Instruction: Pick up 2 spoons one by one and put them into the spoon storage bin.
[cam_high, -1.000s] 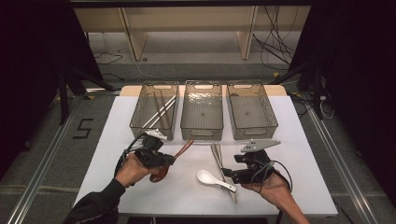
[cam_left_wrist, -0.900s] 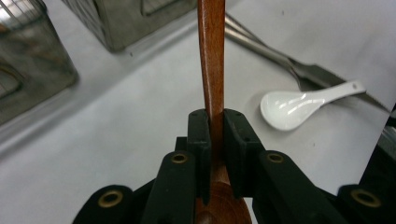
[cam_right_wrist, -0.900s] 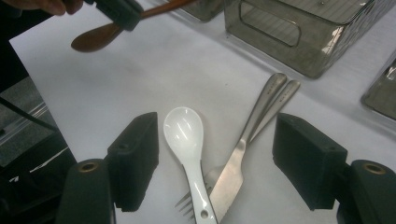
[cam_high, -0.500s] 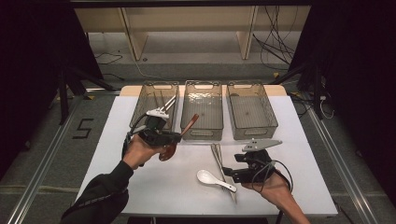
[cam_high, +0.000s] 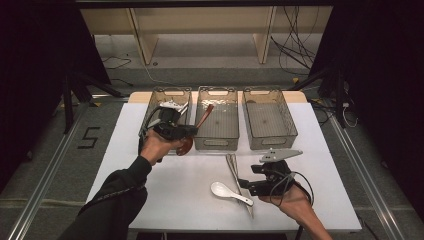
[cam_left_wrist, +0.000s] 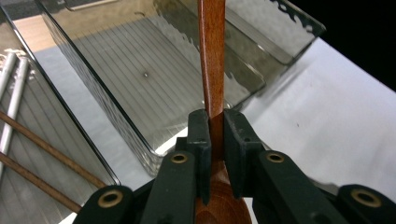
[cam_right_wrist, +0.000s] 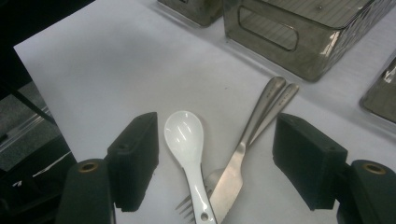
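**A:** What has the left gripper (cam_high: 192, 131) got?

**B:** A brown wooden spoon (cam_left_wrist: 212, 60). In the left gripper view the two black jaws are clamped tight on its handle just above the bowl, and the handle runs straight up between them. From the high view, the spoon's round bowl hangs at the near end wall of the left bin, and the handle slants up over the near left corner of the middle clear plastic bin (cam_high: 218, 118).

**A:** How many bins are there?

**B:** Three clear ribbed plastic bins in a row along the far edge of the white table (cam_high: 165, 195). The left bin (cam_high: 150, 117) holds thin brown sticks and metal rods, seen in the left gripper view. The right bin (cam_high: 269, 118) stands well apart from both hands.

**A:** And the right gripper (cam_right_wrist: 215, 158)?

**B:** It sits low near the table's near edge, right of centre, jaws spread wide and gripping nothing. In the right gripper view a glossy white ceramic soup spoon (cam_right_wrist: 187, 144) lies between the two pads, touching neither, bowl pointing away from the camera.

**A:** Anything else there?

**B:** Steel cutlery: a table knife (cam_right_wrist: 243, 158) and a second piece whose handle lies alongside it, both crossing close to the white spoon's handle, with fork tines (cam_right_wrist: 186, 207) poking out beneath. All of it lies flat on the table.
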